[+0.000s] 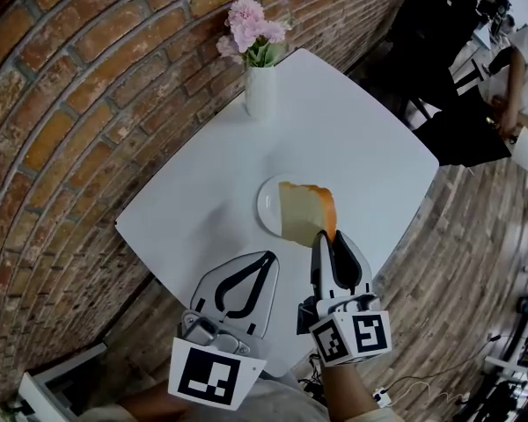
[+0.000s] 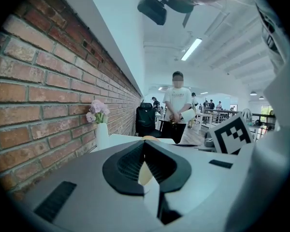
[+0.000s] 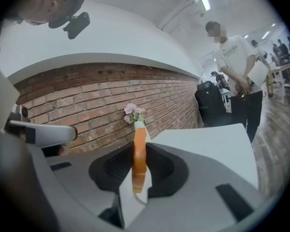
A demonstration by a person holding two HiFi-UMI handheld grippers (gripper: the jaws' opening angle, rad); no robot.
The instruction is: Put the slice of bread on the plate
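Note:
A slice of bread, pale with an orange-brown crust, stands on edge over the right part of the white plate near the middle of the table. My right gripper is shut on its near edge. The right gripper view shows the slice edge-on between the jaws. Whether the bread touches the plate I cannot tell. My left gripper hovers over the table's near edge, left of the right one, its jaws closed together on nothing.
A white vase with pink flowers stands at the far side of the white square table. A brick wall runs along the left. A person stands beyond the table beside a dark chair.

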